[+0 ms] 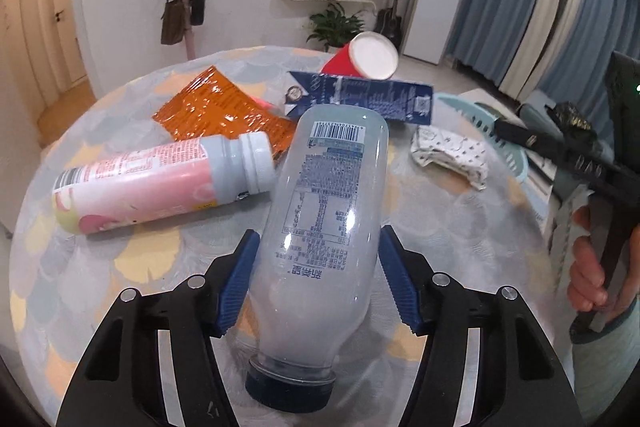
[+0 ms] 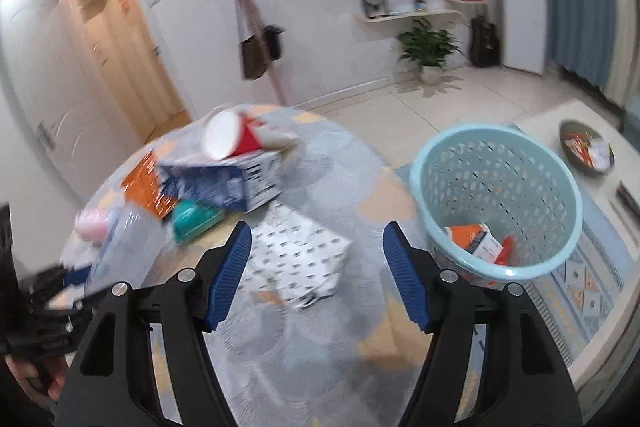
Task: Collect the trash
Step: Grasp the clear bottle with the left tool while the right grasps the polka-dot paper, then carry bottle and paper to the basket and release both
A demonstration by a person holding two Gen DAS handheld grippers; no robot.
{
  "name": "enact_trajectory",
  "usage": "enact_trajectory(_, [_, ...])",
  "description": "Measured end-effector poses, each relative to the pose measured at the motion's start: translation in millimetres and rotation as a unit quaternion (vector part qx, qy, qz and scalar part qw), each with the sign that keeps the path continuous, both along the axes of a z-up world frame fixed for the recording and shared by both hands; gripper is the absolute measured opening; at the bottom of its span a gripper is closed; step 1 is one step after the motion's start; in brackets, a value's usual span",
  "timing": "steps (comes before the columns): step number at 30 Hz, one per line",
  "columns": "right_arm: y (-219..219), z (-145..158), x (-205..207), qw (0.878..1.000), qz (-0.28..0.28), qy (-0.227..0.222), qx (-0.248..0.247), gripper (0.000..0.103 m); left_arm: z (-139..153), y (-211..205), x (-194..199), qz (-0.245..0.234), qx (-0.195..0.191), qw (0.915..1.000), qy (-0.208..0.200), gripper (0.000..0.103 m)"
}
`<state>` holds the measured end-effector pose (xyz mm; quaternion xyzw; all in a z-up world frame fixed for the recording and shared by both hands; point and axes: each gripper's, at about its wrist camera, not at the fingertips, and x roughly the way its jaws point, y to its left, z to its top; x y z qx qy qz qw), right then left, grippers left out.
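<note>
Your left gripper [image 1: 316, 255] has its blue-padded jaws set against both sides of a clear plastic bottle with a dark blue cap [image 1: 320, 223], cap end toward the camera, so the jaws are clamped on the bottle. It lies over the near part of the round counter with the patterned grey and yellow cloth [image 1: 132, 259].

The left wrist view alone gives you sharp detail of the remaining trash: a pink-labelled plastic bottle with a white cap [image 1: 160, 183] lying on its side toward the counter's left edge, an orange foil wrapper [image 1: 216, 111] behind it, a dark blue printed carton [image 1: 368, 99] lying flat farther back, and a red paper cup with a white interior [image 1: 364, 59] tipped on its side at the far edge. A crumpled white patterned paper [image 1: 452, 155] sits near the right edge.

Your right gripper [image 2: 316, 263] hangs above that crumpled paper with its jaws spread apart and nothing between them. This view is motion-blurred, but it shows what the other hides: the whole light blue perforated plastic basket [image 2: 500, 203] standing beyond the counter's right edge, with an orange-and-white carton [image 2: 476, 239] lying in its bottom, and a teal packet [image 2: 196, 219] on the counter just in front of the blue carton.
</note>
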<state>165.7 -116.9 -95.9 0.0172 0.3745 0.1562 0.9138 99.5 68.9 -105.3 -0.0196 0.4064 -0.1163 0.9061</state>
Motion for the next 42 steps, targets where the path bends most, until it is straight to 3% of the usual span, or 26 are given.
enact_trajectory(4, [38, -16, 2, 0.996, 0.026, 0.014, -0.084, 0.065, 7, -7, -7, -0.008, -0.006, 0.9999, -0.009, 0.059])
enact_trajectory(7, [51, -27, 8, 0.993, 0.023, 0.023, -0.112, 0.064, 14, -8, -12, -0.011, -0.006, 0.9997, -0.018, 0.059])
enact_trajectory(8, [55, -31, 11, 0.991, 0.018, 0.031, -0.127, 0.06, 15, -8, -13, -0.012, -0.006, 0.9997, -0.022, 0.059])
enact_trajectory(10, [58, -37, 16, 0.989, 0.016, 0.045, -0.138, 0.041, 20, -6, -13, -0.01, -0.006, 0.9996, -0.027, 0.059])
enact_trajectory(16, [52, -28, 11, 0.993, 0.015, 0.031, -0.114, 0.008, 32, -6, -12, 0.001, -0.018, 0.999, -0.041, 0.059])
enact_trajectory(26, [29, 17, -12, 0.997, -0.001, -0.026, -0.068, 0.004, 67, -21, -7, 0.002, -0.034, 0.995, -0.094, 0.059])
enact_trajectory(33, [11, 47, -23, 0.996, -0.023, -0.069, -0.049, 0.004, 81, -38, 2, -0.008, -0.038, 0.9933, -0.109, 0.059])
enact_trajectory(42, [-38, 76, -14, 0.989, -0.095, -0.11, -0.028, 0.004, 101, -86, 40, -0.042, -0.034, 0.9911, -0.121, 0.059])
